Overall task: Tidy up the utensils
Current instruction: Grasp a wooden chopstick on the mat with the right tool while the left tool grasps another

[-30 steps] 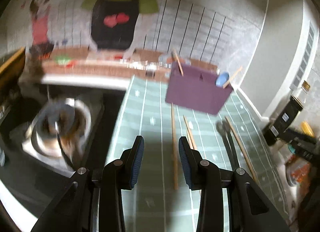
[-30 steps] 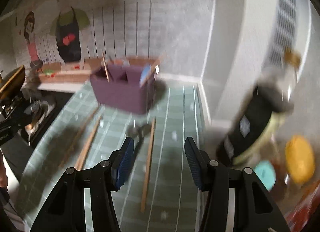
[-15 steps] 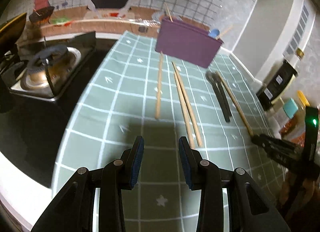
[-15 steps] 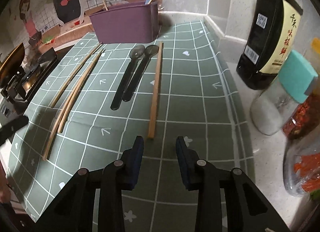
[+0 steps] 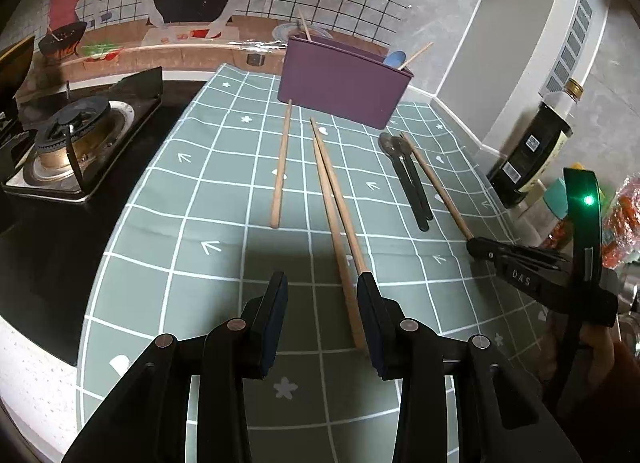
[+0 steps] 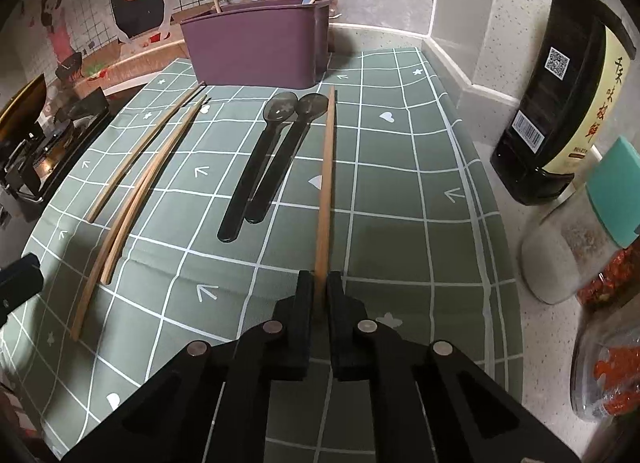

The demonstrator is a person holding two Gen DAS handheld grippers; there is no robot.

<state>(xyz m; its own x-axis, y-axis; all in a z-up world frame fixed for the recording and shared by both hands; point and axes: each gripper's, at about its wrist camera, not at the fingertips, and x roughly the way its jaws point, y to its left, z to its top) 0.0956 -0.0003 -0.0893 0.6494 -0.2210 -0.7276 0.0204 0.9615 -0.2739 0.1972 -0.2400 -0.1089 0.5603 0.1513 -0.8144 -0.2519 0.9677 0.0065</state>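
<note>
My right gripper (image 6: 320, 283): jaws have just closed, now pinching near end of single chopstick (image 6: 325, 183); shaft runs straight ahead of fingertips toward purple utensil holder (image 6: 256, 51). Two black spoons (image 6: 260, 171) lie just left of it. My left gripper (image 5: 322, 303): fingers spread, holding nothing; paired chopsticks (image 5: 340, 215) end betw. them, close to right finger. One more chopstick (image 5: 280, 167) ahead-left on green mat (image 5: 200, 183).

Right hand-held gripper (image 6: 320, 283) — lower, jaws just closed — on chopstick (image 6: 325, 183).
</note>
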